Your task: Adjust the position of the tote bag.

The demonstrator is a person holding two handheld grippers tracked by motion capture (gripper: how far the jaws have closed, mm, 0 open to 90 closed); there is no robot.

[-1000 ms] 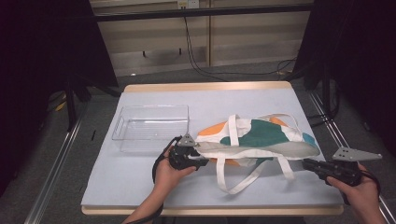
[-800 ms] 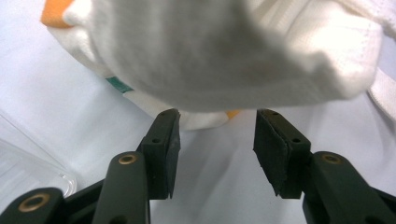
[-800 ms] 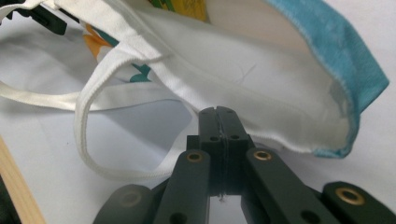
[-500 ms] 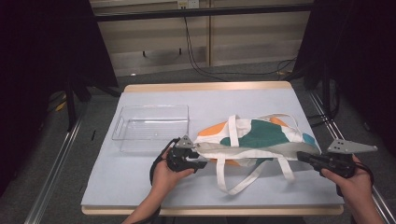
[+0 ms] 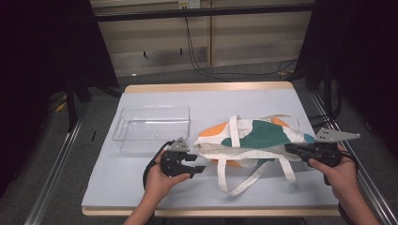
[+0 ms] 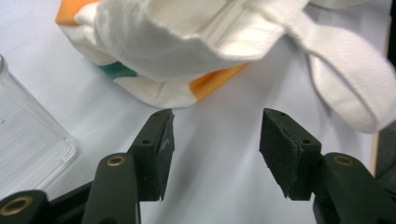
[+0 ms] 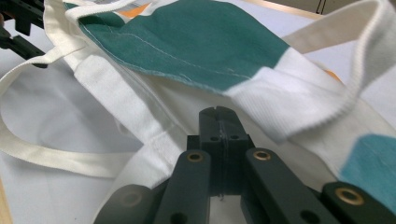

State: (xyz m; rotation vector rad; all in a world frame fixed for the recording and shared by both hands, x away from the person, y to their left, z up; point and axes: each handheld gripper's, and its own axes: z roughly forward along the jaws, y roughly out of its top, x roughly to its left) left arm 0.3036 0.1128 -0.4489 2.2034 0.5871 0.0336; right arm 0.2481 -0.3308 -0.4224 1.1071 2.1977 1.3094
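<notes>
A white cloth tote bag (image 5: pixel 256 137) with teal and orange patches lies flat on the pale table (image 5: pixel 234 101), its straps (image 5: pixel 244 180) spread toward the front edge. My left gripper (image 5: pixel 201 163) is open just left of the bag's left end. In the left gripper view, its jaws (image 6: pixel 217 140) stand wide apart over bare table, short of the bag's edge (image 6: pixel 177 51). My right gripper (image 5: pixel 288 147) is at the bag's right end. In the right gripper view, its jaws (image 7: pixel 218 114) are pressed together with nothing between them, their tip under a fold of the bag (image 7: pixel 196 44).
An empty clear plastic tray (image 5: pixel 152 126) stands left of the bag, and its corner (image 6: pixel 28 140) lies close to my left gripper. A loose strap (image 6: pixel 348 81) lies right of the left jaws. Metal rails run along both sides of the table.
My right gripper has moved left and away from me, up to the bag's right end. The left gripper has stayed nearly still beside the bag.
</notes>
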